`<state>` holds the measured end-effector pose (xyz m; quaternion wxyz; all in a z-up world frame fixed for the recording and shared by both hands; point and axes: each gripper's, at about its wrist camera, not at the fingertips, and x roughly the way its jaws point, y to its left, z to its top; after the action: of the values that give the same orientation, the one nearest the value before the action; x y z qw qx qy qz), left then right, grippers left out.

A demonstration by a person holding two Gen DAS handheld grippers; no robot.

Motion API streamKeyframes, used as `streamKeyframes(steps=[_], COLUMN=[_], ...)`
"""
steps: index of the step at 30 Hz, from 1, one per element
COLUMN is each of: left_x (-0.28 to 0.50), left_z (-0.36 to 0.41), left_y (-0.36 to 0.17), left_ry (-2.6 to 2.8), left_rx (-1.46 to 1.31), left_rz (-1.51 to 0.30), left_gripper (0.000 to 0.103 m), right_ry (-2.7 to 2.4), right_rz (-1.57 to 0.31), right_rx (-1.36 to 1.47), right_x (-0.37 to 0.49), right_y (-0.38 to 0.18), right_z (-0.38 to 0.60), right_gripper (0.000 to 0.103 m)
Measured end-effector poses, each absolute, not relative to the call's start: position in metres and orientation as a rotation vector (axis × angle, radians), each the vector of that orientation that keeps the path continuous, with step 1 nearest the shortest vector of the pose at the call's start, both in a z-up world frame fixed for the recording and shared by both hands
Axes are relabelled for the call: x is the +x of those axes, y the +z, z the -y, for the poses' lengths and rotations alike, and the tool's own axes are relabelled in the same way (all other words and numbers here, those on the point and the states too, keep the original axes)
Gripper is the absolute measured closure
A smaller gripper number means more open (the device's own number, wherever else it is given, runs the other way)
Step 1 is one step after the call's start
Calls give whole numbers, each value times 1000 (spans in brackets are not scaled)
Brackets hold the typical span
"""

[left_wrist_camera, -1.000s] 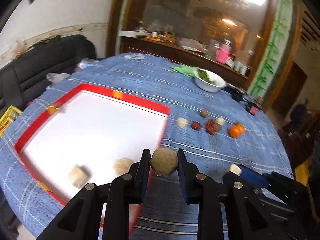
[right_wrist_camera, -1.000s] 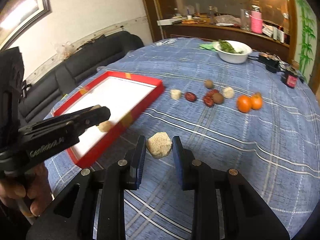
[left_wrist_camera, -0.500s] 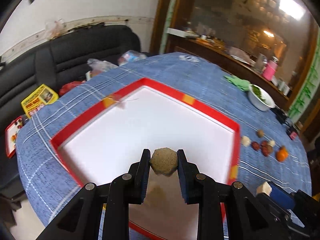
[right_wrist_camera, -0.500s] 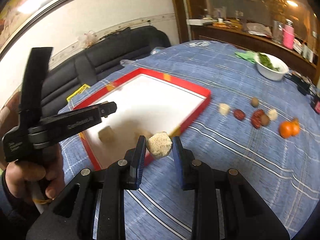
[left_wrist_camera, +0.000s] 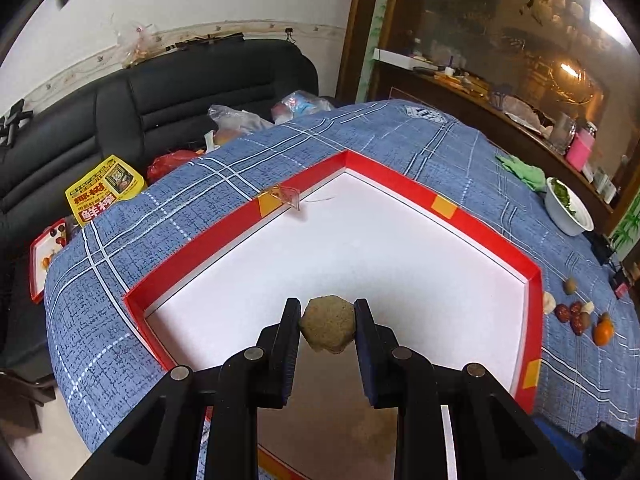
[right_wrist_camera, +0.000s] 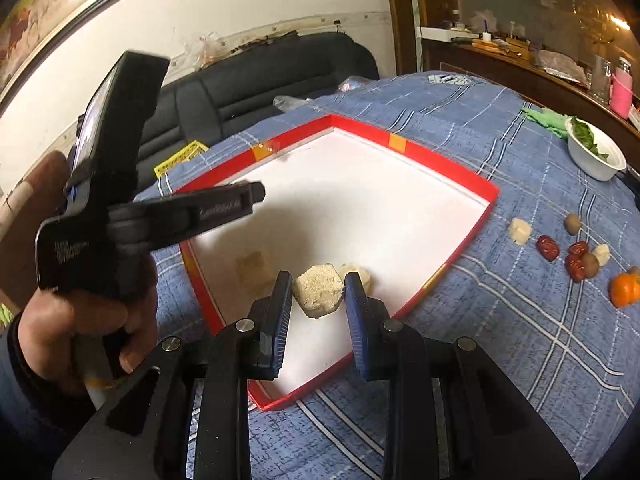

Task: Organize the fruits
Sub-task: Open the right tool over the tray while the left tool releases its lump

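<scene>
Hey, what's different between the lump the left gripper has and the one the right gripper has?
The left gripper holds a darker, tan-brown lump; the right gripper holds a paler, cream lump.
The tan-brown lump looks rounded, while the cream lump shows flatter, angular faces.
Under the tan-brown lump the red tray floor is bare; the cream lump sits just in front of a loose piece in the tray.
Both are grainy, clamped between two fingers over the tray.

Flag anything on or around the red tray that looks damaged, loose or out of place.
A clear tape flap sticks up loose from the far-left rim of the red tray, by an orange patch. A brownish smudge marks the white floor near the lumps. Loose fruits lie scattered on the tablecloth outside the tray.
</scene>
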<state>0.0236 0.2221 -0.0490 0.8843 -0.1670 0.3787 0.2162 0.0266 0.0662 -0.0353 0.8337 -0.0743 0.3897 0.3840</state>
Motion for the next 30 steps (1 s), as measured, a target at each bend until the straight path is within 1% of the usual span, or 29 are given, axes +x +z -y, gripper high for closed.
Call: streamKeyframes(steps=[8, 9, 10, 11, 12, 13, 14, 18, 21, 24, 27, 30], left_x=[29, 30, 31, 32, 32, 30, 28, 12, -5, -14, -16, -8], left_z=[-226, -228, -230, -233, -236, -239, -242, -252, -249, -232, -205, -169], left_y=[-55, -57, -59, -61, -62, -62, -61, -47, -25, -6, 8, 12], left_ry=[481, 489, 493, 500, 510, 520, 532, 602, 660, 646, 586, 483], left_rx=[-348, -353, -359, -376, -397, -419, -443, -536, -580, -552, -497, -417], left_rz=[-807, -824, -841, -864, -877, -882, -877, -803, -674, -571, -510, -508], left_gripper=[78, 76, 72, 58, 47, 44, 42, 41, 40, 38, 34, 32], right_ry=[811, 807, 804, 799, 789, 777, 780, 765, 724, 660, 562, 462], right_rz=[-856, -863, -872, -879, -882, -880, -864, -808, -743, -663, -608, -630], right_rx=[-167, -172, -177, -185, -194, -199, -188, -147, -85, 9, 85, 114], right_x=[29, 30, 31, 32, 33, 33, 32, 30, 29, 29, 33, 46], right_y=[-47, -48, -50, -52, -53, -53, -49, -32, -14, 3, 10, 2], right_z=[-71, -72, -73, -74, -75, -75, -73, -61, -39, -7, 36, 73], right_gripper=[77, 76, 75, 66, 46, 42, 40, 40, 40, 38, 34, 34])
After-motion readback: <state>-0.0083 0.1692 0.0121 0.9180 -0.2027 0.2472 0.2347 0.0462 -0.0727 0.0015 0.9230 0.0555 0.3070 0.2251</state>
